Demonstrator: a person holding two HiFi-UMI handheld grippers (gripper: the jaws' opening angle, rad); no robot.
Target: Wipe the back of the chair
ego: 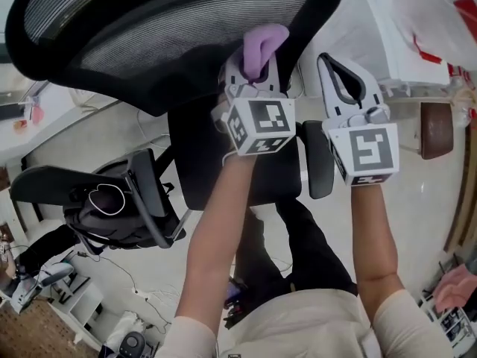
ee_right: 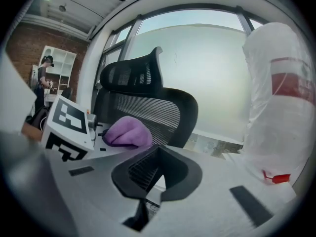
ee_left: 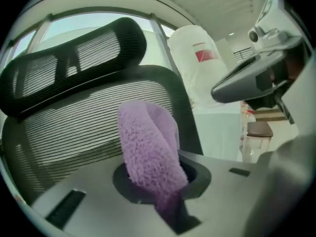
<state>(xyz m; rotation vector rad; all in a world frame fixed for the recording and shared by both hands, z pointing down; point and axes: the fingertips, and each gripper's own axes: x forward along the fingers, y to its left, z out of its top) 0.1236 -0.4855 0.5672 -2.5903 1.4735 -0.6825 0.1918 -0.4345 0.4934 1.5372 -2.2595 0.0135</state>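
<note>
Left claw [ego: 256, 64] pinches the purple cloth [ee_left: 148, 147], right claw [ego: 337, 71] closed, empty; the cloth could snag on the mesh backrest [ego: 171, 28] and slip free.

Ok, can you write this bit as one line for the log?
left gripper: shut on purple cloth | purple cloth: at chair back, contact unclear | right gripper: shut, empty

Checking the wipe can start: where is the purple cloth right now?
Centre of the head view: the purple cloth is clamped in the left gripper, at the edge of the mesh chair back, just left of the right gripper.
</note>
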